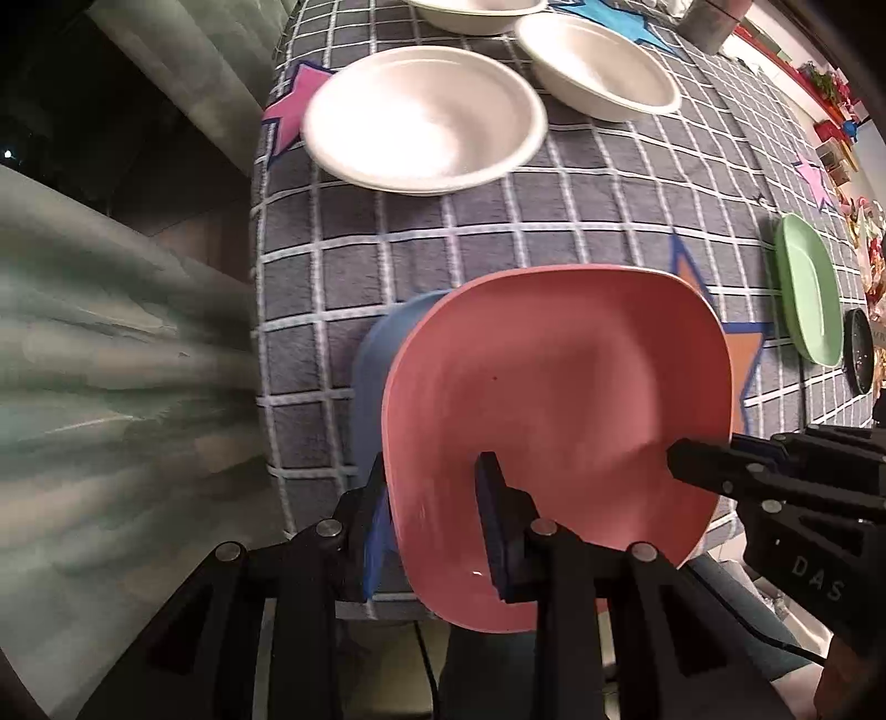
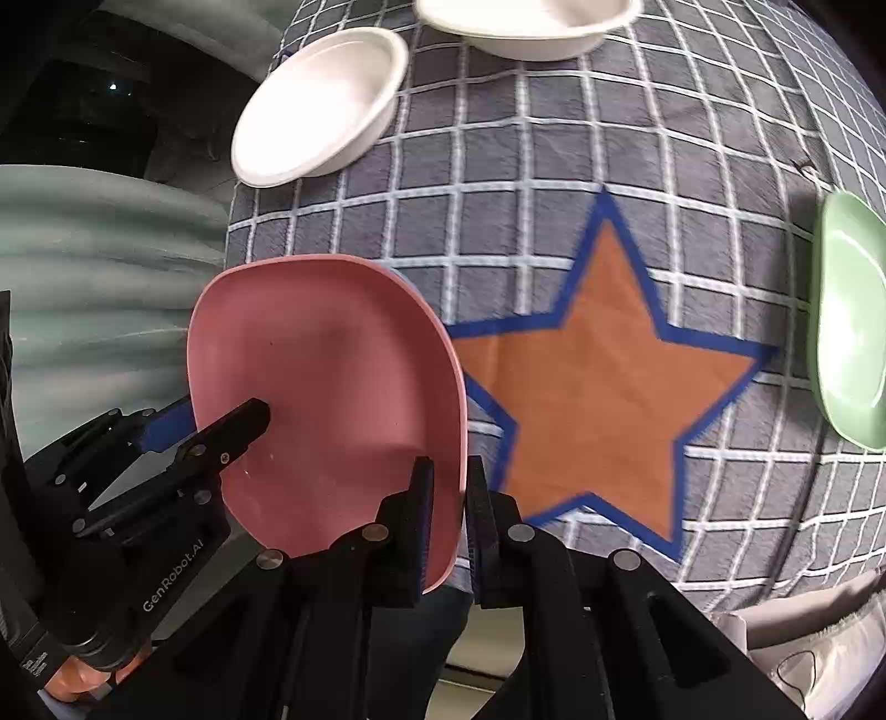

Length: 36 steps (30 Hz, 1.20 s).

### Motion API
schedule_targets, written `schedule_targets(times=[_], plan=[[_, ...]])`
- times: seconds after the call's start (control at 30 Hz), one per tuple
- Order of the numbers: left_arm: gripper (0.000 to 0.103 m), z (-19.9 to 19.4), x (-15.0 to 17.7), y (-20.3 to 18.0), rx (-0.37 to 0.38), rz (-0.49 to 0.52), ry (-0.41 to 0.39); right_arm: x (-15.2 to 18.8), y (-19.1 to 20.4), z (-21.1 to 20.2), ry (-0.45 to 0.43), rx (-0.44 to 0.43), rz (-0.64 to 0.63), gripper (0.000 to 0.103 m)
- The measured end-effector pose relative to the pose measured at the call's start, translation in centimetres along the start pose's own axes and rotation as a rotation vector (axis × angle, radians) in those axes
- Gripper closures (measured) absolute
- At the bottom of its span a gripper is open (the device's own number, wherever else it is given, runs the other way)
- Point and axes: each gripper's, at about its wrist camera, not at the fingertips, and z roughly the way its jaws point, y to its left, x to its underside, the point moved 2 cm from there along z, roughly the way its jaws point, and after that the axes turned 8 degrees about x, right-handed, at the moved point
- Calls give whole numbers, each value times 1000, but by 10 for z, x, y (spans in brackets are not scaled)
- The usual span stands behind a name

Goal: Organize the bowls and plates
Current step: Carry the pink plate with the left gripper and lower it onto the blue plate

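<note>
A pink plate [image 1: 559, 421] lies on top of a blue plate [image 1: 382, 354] at the table's near edge; it also shows in the right wrist view [image 2: 332, 399]. My left gripper [image 1: 437, 515] straddles the pink plate's left rim, one finger under and one over, jaws a little apart. My right gripper [image 2: 448, 509] is closed on the pink plate's right rim; it also shows in the left wrist view [image 1: 698, 465]. Three white bowls [image 1: 426, 119] [image 1: 598, 66] [image 1: 476, 11] stand at the far side. A green plate [image 2: 850, 327] lies at the right.
The table has a grey checked cloth [image 2: 554, 166] with an orange star [image 2: 603, 376] just right of the pink plate. A small dark dish [image 1: 860, 359] sits by the green plate. A pale curtain [image 1: 111, 360] hangs left of the table.
</note>
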Motion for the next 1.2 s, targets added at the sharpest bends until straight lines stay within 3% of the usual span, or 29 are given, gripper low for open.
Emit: schedule_targets(times=[0.2,0.33,0.4,0.47,0.5,0.53,0.57,0.63,0.8,0.83,0.87,1.2], plan=[[71,20,-3,38,11,22,17,-5,24,13,12,17,16,89],[70,34,-2,41,15,31,30,-11,36,24,19,36,28,89],[62,37,-2,42,17,37,31,-11,37,25,22,41,30,89],[40,42,-4,53,17,42,19,-10,37,27,23,52,28,89],[37,40,-5,57,15,45,8,-11,38,29,21,66,27,87],[34,36,-6,55,16,46,1,-12,40,32,18,76,27,74],[33,31,-7,55,16,48,-5,-12,42,33,15,80,32,41],[26,22,-9,55,6,45,-18,-10,37,29,-3,87,58,17],[24,13,-7,50,19,74,-50,-9,16,15,-48,101,130,13],[24,16,-8,43,19,86,-48,-7,12,15,-51,115,143,4],[24,16,-9,39,21,99,-46,-5,10,13,-50,119,151,1],[24,-15,-22,-40,54,203,-84,8,-29,-26,-99,153,222,1]])
